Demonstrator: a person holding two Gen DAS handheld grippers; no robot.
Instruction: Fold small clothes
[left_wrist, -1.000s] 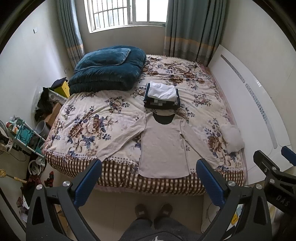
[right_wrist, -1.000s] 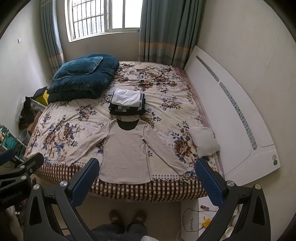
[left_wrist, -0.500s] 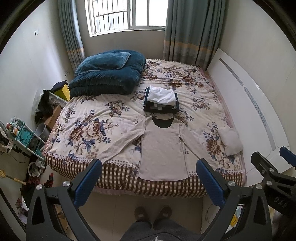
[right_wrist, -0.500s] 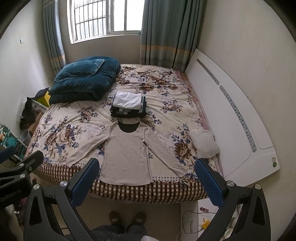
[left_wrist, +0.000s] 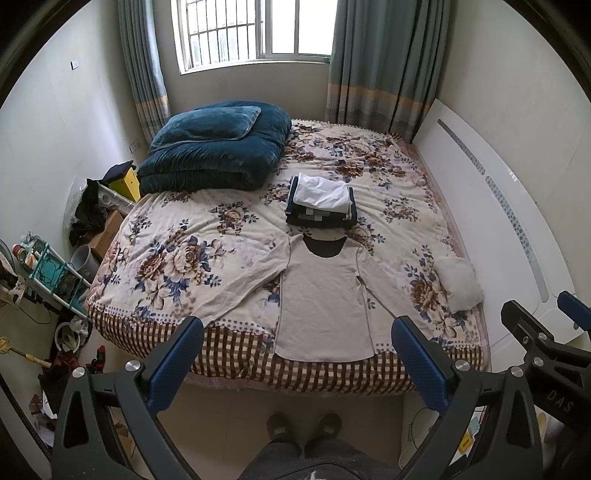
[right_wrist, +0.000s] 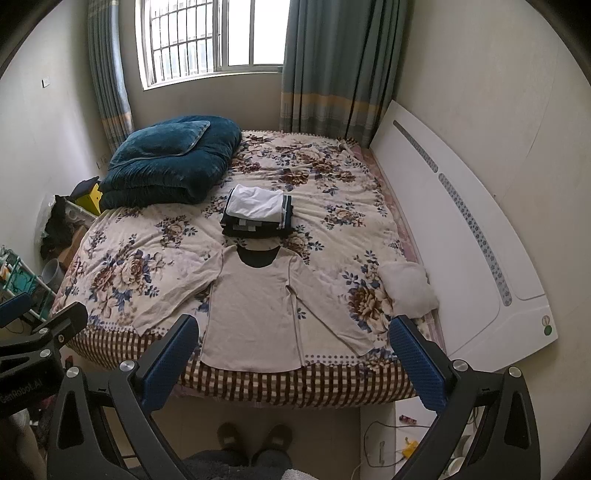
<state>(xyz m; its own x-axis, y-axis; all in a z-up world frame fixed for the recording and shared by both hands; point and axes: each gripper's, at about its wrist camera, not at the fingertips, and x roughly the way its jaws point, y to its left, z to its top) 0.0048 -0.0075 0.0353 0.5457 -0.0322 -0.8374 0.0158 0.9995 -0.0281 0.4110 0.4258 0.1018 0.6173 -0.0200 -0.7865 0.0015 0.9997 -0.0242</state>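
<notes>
A beige long-sleeved shirt (left_wrist: 321, 299) lies flat on the floral bed, sleeves spread, hem at the near edge; it also shows in the right wrist view (right_wrist: 255, 306). Behind its collar sits a stack of folded clothes (left_wrist: 321, 201), white piece on top, seen too in the right wrist view (right_wrist: 258, 210). My left gripper (left_wrist: 295, 332) is open and empty, held high above the floor in front of the bed. My right gripper (right_wrist: 293, 330) is open and empty beside it. Both are well short of the shirt.
A folded teal quilt with a pillow (left_wrist: 214, 147) lies at the bed's far left. A small white bundle (left_wrist: 458, 282) lies near the right edge. A white board (right_wrist: 461, 236) leans on the right wall. Clutter and a rack (left_wrist: 48, 266) stand left of the bed.
Both grippers have pulled back and up from the bed, so the shirt looks smaller and more of the window shows. The clothes have not moved.
</notes>
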